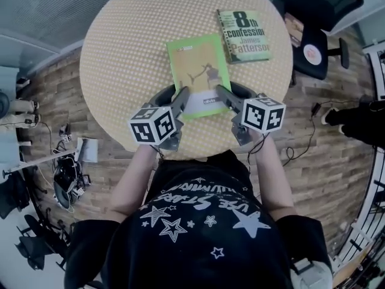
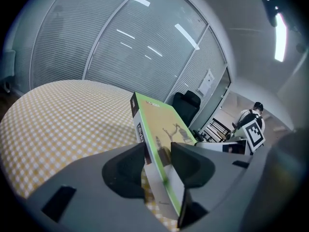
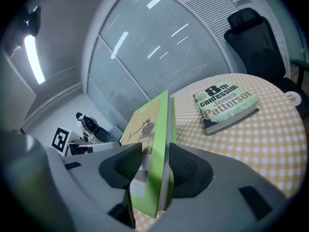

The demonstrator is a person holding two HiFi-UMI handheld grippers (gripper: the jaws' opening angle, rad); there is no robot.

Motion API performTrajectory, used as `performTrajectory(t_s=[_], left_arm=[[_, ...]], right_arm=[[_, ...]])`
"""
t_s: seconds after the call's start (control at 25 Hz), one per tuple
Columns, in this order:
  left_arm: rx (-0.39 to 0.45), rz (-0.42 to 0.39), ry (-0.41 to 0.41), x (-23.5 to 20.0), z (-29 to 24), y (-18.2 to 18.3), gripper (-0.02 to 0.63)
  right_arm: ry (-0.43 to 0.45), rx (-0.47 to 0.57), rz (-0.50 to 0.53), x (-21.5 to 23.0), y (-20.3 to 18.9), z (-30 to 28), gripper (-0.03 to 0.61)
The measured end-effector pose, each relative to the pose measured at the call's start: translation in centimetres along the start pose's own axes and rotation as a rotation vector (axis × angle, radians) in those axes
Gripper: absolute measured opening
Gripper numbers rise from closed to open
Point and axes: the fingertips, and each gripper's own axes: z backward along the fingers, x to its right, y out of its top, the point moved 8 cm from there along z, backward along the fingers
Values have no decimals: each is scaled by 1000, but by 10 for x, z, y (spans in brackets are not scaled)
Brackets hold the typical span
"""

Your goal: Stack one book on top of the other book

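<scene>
Head view: left gripper [image 1: 180,96] and right gripper [image 1: 222,94] flank the green book's [image 1: 198,68] near end; the Patterson paperback [image 1: 244,35] lies beyond the right one. Left gripper view: jaws clamp its spine. Right gripper view: jaws clamp its opposite edge.

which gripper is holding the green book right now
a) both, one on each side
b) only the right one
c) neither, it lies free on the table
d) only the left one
A: the green book sits clamped between the jaws of the left gripper and of the right gripper.
</scene>
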Motion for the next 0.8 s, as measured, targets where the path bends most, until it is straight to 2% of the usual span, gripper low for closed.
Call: performTrajectory(t_s=[0.24, 0.44, 0.8], left_arm=[[16, -29, 23, 50, -20, -16, 170], [36, -24, 24, 77, -24, -24, 170], [17, -18, -32, 45, 11, -15, 170]], right_arm=[[26, -7, -3, 37, -3, 42, 183], [21, -6, 11, 48, 0, 67, 183], [-40, 19, 36, -6, -7, 54, 183]])
